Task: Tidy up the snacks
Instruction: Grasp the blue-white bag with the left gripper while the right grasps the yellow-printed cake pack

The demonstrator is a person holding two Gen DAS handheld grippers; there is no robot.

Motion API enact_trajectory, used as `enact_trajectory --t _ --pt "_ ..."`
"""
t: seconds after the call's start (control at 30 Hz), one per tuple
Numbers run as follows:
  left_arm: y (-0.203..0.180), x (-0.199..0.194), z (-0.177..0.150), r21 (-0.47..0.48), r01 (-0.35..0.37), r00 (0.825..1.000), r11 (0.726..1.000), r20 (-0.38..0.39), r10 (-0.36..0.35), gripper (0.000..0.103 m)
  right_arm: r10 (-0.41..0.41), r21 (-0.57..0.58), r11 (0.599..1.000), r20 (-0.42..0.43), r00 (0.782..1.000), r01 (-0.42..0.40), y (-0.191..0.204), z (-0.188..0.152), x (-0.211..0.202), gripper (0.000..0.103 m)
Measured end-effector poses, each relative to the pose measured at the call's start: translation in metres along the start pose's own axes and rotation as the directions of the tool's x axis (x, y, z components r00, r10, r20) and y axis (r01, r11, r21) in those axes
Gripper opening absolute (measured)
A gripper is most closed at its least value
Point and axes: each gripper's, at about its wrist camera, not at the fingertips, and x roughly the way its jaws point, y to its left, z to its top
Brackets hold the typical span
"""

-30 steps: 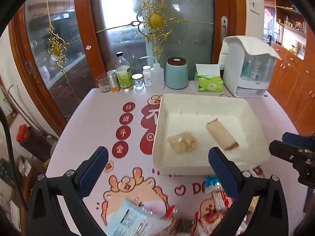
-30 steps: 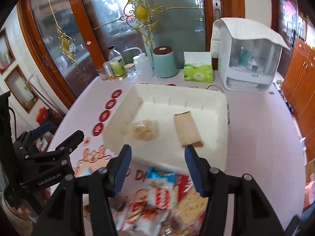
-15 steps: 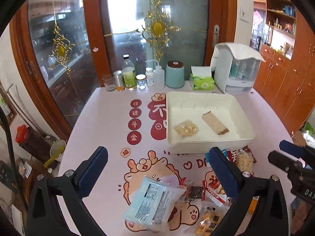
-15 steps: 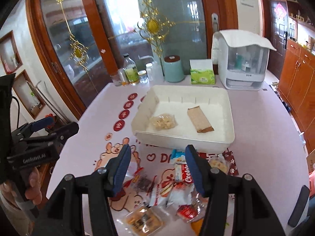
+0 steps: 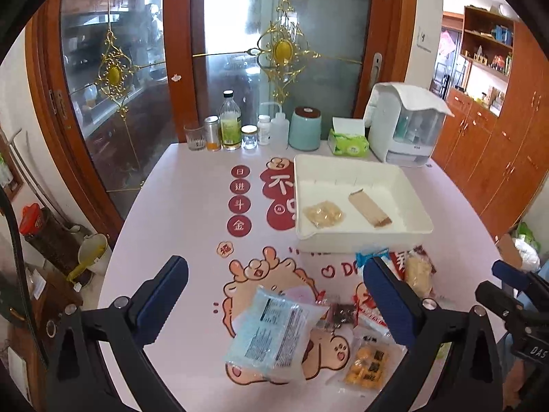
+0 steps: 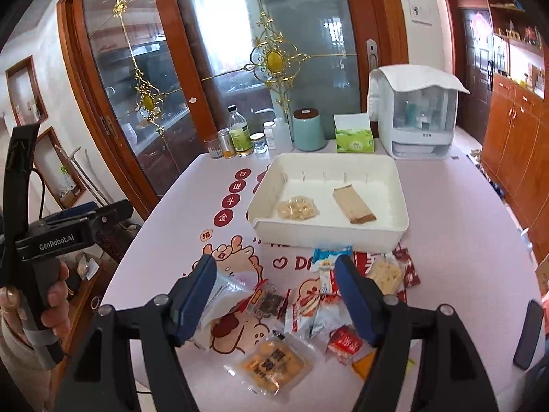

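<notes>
A white tray (image 5: 417, 206) (image 6: 326, 231) sits on the pink table and holds a clear bag of yellow snacks (image 5: 323, 213) (image 6: 297, 208) and a brown wafer bar (image 5: 370, 209) (image 6: 353, 204). A pile of loose snack packets lies at the near edge: a pale blue packet (image 5: 274, 329), a yellow-orange packet (image 5: 369, 365) (image 6: 274, 367), a dark packet (image 6: 269, 304), red-and-white packets (image 6: 315, 309). My left gripper (image 5: 274, 295) is open and empty, above the pile. My right gripper (image 6: 278, 295) is open and empty, above the pile too.
Bottles, jars and a glass (image 5: 230, 127), a teal canister (image 5: 305, 128), a tissue box (image 5: 348, 140) and a white appliance (image 5: 408, 127) line the table's far edge before a glass door. Wooden cabinets (image 5: 494, 158) stand at the right.
Both grippers have pulled back and up from the tray. The whole table and the snack pile now show. Both stay open and empty.
</notes>
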Motion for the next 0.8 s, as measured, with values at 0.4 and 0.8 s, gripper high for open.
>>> enact_trajectory --t 0.4,0.8 --pt "-0.01 0.047 -0.055 0.032 0.027 0.984 0.999 -0.174 -0.021 0.102 0.005 0.064 0.998 -0.189 0.982 0.008 -0.007 -0.053 0.034 0.09" --pt "-0.019 0.128 -0.123 0.089 0.032 0.914 0.996 -0.406 0.007 0.102 0.086 0.283 0.958 -0.444 0.892 0.049 -0.046 -0.12 0.102 0.095"
